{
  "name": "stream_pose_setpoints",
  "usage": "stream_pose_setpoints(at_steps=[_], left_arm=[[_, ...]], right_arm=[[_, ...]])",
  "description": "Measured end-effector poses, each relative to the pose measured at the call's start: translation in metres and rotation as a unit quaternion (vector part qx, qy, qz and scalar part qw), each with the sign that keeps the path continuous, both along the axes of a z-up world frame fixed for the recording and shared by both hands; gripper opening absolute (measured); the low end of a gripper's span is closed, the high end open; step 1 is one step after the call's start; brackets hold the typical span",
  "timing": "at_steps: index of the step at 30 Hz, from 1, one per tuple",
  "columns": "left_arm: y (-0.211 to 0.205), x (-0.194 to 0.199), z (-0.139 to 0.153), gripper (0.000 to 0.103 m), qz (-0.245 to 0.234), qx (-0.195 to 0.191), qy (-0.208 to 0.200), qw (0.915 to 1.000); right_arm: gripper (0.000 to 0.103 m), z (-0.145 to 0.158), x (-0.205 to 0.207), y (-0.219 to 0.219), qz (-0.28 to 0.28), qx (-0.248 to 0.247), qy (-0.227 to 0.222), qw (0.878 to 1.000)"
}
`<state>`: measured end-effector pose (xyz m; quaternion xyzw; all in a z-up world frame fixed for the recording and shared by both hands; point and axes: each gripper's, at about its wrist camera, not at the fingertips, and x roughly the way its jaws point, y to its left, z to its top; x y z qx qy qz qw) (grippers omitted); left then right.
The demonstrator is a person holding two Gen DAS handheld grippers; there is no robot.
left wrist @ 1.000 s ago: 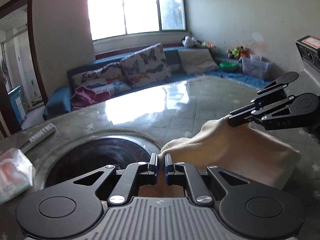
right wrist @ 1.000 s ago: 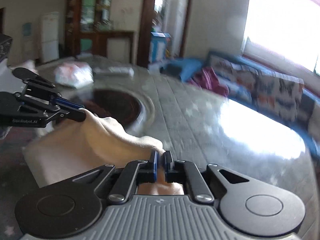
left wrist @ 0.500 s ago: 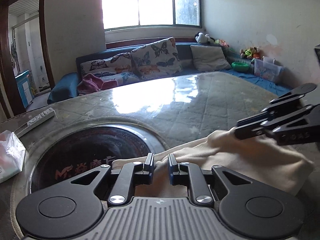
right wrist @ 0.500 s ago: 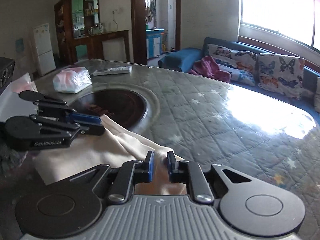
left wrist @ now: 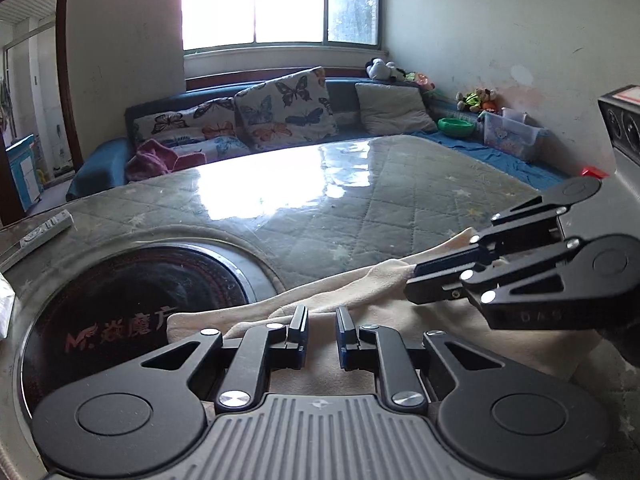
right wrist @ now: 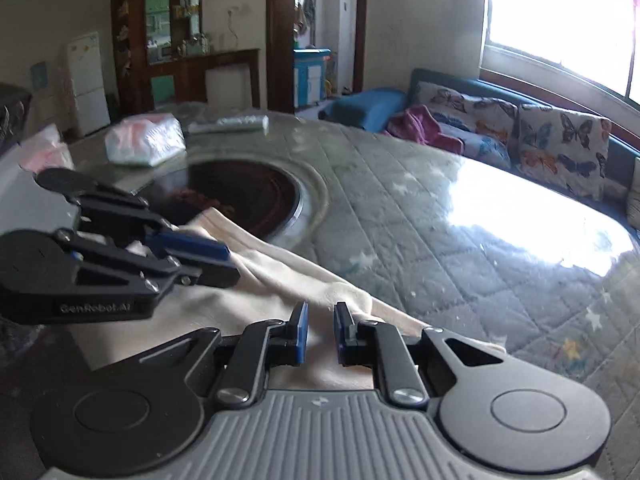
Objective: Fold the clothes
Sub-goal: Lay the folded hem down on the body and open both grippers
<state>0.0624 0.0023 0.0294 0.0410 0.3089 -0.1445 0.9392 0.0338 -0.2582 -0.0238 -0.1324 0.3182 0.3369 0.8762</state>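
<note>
A cream garment (left wrist: pixel 360 292) lies folded on the quilted table, its left end over the rim of a dark round hotplate (left wrist: pixel 152 292). It also shows in the right wrist view (right wrist: pixel 280 276). My left gripper (left wrist: pixel 321 330) is open and empty just above the cloth's near fold. My right gripper (right wrist: pixel 319 330) is open and empty over the cloth's right end. Each gripper shows in the other's view, the right one (left wrist: pixel 416 284) and the left one (right wrist: pixel 228 264), both just above the cloth.
A remote control (left wrist: pixel 44 232) and a plastic-wrapped pack (right wrist: pixel 144 144) lie beyond the hotplate at the table's left. The quilted table (left wrist: pixel 380 200) stretches toward a sofa with butterfly cushions (left wrist: pixel 284 108). A grey appliance (left wrist: pixel 624 128) stands at the right edge.
Both grippers held the raised cloth edge shut a second ago. They lowered it onto the table, opened and let it go; the cloth now lies flat.
</note>
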Motion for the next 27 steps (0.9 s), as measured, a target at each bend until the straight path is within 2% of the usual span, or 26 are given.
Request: stream_pose_setpoints(at_steps=[4, 12, 15, 18, 20, 23, 27], left_arm=[[0.0, 0.009, -0.007, 0.016, 0.019, -0.01, 0.024, 0.9995], [-0.001, 0.005, -0.011, 0.016, 0.021, -0.005, 0.017, 0.9996], [-0.001, 0.006, -0.01, 0.016, 0.021, -0.007, 0.017, 0.9996], [0.002, 0.004, -0.008, 0.016, 0.02, -0.013, 0.016, 0.9996], [0.004, -0.001, -0.004, 0.018, 0.019, -0.02, 0.01, 0.9996], [0.008, -0.018, 0.005, 0.028, 0.016, -0.031, -0.01, 0.9994], [0.013, -0.05, 0.013, 0.028, 0.009, -0.039, -0.031, 0.9987]], right_arm=[[0.011, -0.006, 0.003, -0.005, -0.016, 0.012, 0.007, 1.0], [0.013, 0.005, -0.027, -0.03, -0.015, 0.024, -0.006, 1.0], [0.013, -0.004, -0.032, -0.042, -0.039, 0.012, -0.002, 0.999], [0.013, -0.001, -0.032, -0.055, -0.061, 0.034, 0.003, 0.998], [0.013, 0.004, -0.037, -0.061, -0.068, 0.04, -0.008, 0.997], [0.017, 0.01, -0.049, -0.064, -0.05, 0.046, -0.021, 0.997], [0.019, 0.007, -0.063, -0.057, -0.018, 0.031, -0.032, 0.999]])
